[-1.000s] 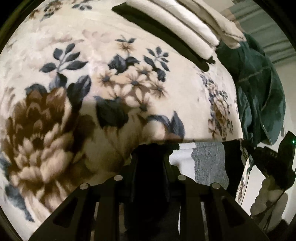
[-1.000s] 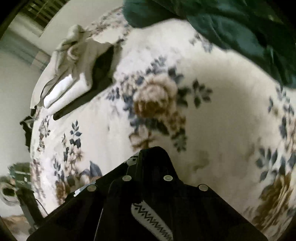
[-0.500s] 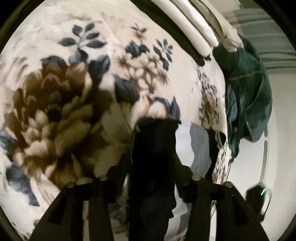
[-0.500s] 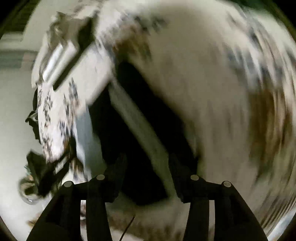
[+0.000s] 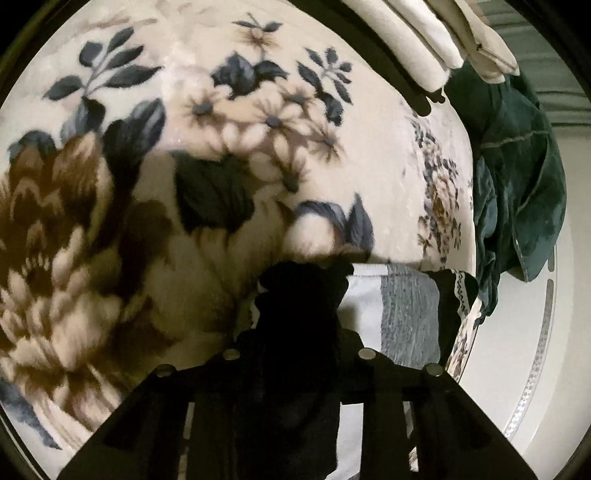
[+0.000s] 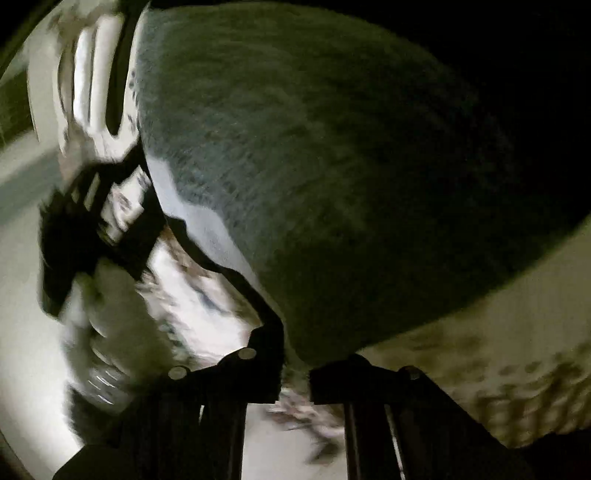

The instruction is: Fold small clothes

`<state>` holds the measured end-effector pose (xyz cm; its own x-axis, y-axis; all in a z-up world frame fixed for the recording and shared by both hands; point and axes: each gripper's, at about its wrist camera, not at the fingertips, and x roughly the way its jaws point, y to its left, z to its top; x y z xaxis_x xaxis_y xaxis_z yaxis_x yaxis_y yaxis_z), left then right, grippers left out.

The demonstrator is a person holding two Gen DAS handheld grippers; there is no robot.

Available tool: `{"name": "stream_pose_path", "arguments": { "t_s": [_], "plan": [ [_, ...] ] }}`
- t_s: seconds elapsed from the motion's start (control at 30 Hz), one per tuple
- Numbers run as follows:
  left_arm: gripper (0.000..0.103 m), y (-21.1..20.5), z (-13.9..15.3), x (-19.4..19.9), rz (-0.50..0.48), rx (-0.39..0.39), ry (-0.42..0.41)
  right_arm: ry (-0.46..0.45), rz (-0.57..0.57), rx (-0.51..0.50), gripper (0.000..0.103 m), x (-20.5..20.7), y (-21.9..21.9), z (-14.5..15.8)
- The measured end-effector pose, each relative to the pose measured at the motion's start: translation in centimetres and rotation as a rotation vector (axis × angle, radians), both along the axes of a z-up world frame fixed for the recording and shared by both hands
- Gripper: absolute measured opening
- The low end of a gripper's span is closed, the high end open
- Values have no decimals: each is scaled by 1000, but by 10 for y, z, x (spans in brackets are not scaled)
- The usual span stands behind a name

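Pinching a bunched black part of the small garment (image 5: 402, 314), the left gripper (image 5: 301, 317) has its jaws closing on the cloth, which fills the gap between them and hides the fingertips. That garment, grey and white striped with a black patterned trim, lies at the near edge of the floral blanket (image 5: 221, 122), where the blanket drops off the bed. Folded cream linens (image 5: 417, 33) sit at the blanket's far edge, and a dark green garment (image 5: 517, 177) hangs over its right edge. In the blurred right wrist view, the right gripper (image 6: 295, 373) is clamped on the grey cloth, which spreads across most of that view.
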<state>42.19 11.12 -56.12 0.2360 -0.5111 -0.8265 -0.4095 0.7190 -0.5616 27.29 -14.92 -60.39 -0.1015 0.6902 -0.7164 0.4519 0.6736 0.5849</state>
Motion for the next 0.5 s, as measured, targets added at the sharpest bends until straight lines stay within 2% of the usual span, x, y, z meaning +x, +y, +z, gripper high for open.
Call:
{"name": "stream_pose_path", "arguments": {
  "t_s": [0.17,0.27,0.3,0.33,0.4,0.47,0.5],
  "plan": [
    [22,9,-7,3,57,-33,14,-16,85,-61,5,-6,6,3],
    [24,10,-3,-1,60,-47,7,-39,108,-20,7,-2,8,11],
    [29,10,0,-4,57,-55,5,-43,96,-15,17,4,5,15],
    [34,10,3,-8,51,-62,4,-55,85,-21,22,6,-2,21],
    [35,11,8,-14,51,-83,-15,-108,21,-18,46,15,-22,33],
    [35,12,7,-17,60,-87,-27,-133,-60,-22,47,19,-41,34],
    [32,12,7,-17,74,-80,-37,-123,-92,-16,42,19,-46,29]
  ]
}}
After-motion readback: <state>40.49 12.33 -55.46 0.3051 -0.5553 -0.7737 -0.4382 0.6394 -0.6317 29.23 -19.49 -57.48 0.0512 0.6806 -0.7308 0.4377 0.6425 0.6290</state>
